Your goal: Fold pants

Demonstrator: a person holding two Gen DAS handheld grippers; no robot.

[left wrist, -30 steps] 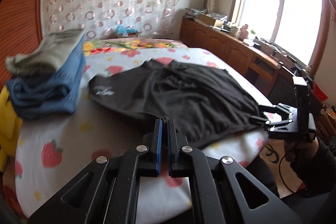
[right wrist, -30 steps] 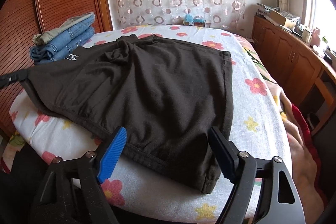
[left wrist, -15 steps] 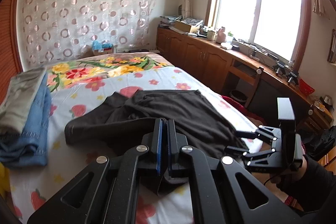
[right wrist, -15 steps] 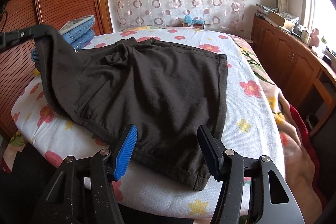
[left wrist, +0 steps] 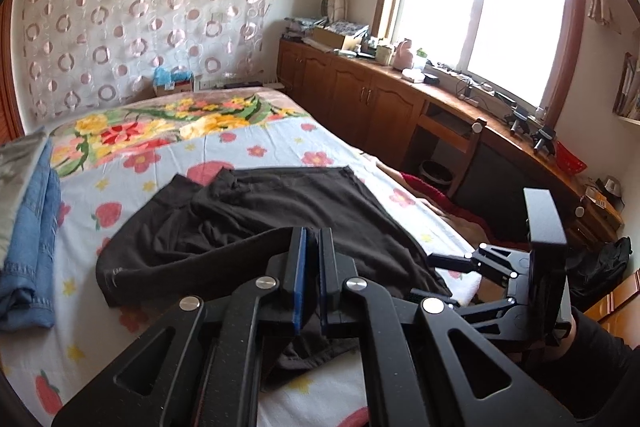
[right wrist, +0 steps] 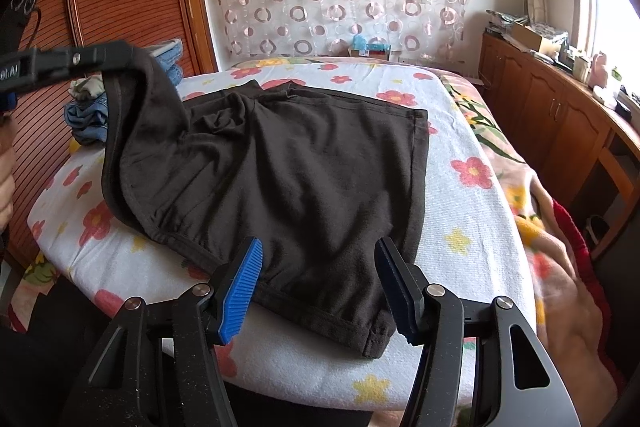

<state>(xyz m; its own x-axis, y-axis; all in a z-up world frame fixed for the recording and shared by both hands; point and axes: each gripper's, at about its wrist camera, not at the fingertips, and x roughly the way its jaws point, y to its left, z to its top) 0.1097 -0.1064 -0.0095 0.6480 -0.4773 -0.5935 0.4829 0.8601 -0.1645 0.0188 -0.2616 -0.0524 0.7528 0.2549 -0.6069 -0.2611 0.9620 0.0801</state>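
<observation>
Dark brown pants (right wrist: 300,167) lie spread on the flowered bed sheet (right wrist: 460,211). My left gripper (left wrist: 312,239) is shut on their left waist corner and holds it lifted, so that side hangs in a fold above the bed. In the right wrist view the left gripper (right wrist: 120,53) shows at the upper left with the cloth draped from it. My right gripper (right wrist: 318,263) stands open at the near hem, its blue pads either side of the cloth without pinching it. In the left wrist view the pants (left wrist: 280,211) bunch under my jaws, and the right gripper (left wrist: 434,277) sits at the bed's right edge.
A stack of folded jeans with a grey garment on top (right wrist: 92,107) lies at the bed's far left. Wooden cabinets (left wrist: 360,99) line the right wall under the window. A wooden wardrobe (right wrist: 120,7) stands left. A blanket (right wrist: 560,247) hangs off the bed's right side.
My left gripper has raised the pants' left corner off the bed and carried it toward the right. The right gripper's jaws have narrowed over the near hem; that hand stayed put.
</observation>
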